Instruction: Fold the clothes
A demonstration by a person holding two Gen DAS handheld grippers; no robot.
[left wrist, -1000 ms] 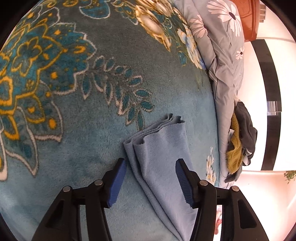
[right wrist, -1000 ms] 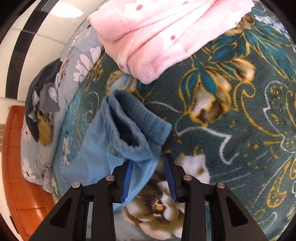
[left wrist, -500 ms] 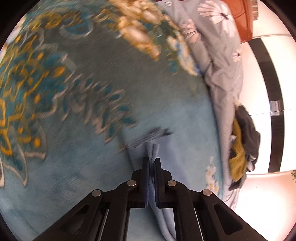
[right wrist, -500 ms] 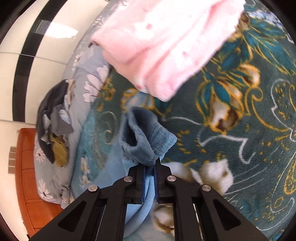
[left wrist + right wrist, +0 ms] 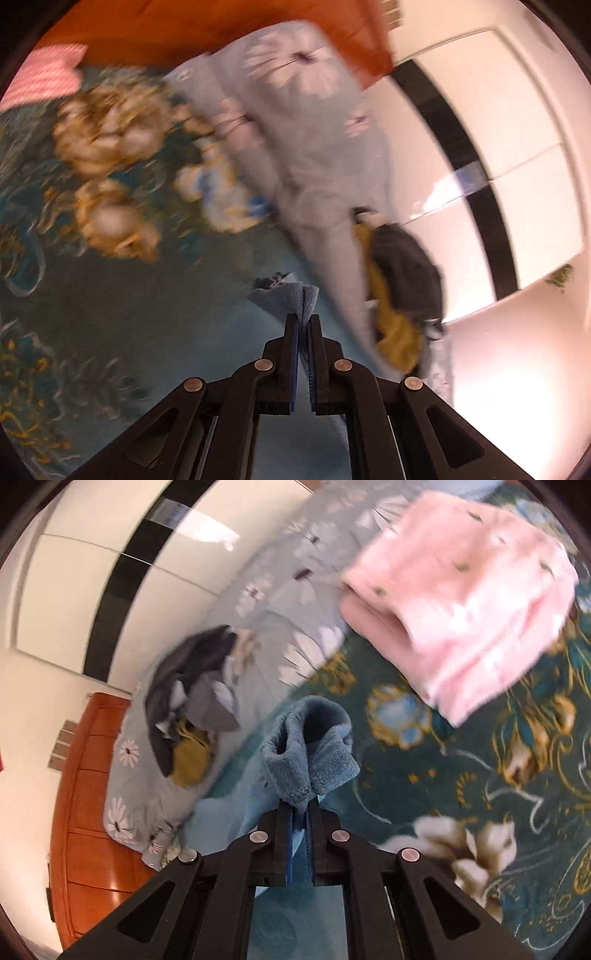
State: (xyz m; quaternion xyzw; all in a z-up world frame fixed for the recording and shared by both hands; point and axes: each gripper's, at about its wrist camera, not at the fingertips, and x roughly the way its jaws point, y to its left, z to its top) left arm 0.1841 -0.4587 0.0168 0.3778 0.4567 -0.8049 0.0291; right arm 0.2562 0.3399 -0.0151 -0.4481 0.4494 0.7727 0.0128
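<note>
We have the blue garment [image 5: 306, 746] pinched at 2 places and lifted off the floral blanket [image 5: 461, 775] on the bed. The right gripper [image 5: 300, 812] is closed tight on the thick ribbed end, which bunches up just above its fingers [image 5: 283, 834]; the left gripper [image 5: 303, 325] is closed on a thin edge of the same cloth [image 5: 291, 299], with only a small tuft showing past the tips.

To do this step well, we should raise both ends level and draw them gently apart so the fabric hangs flat between them, then lay it down smoothly on a bare stretch of blanket, clear of the folded pink fleece [image 5: 461, 590]. The left hold looks shallow, so we judge that a sharp tug could slip it free. The pile of dark and mustard clothes [image 5: 399, 295] sits near the bed's edge.
</note>
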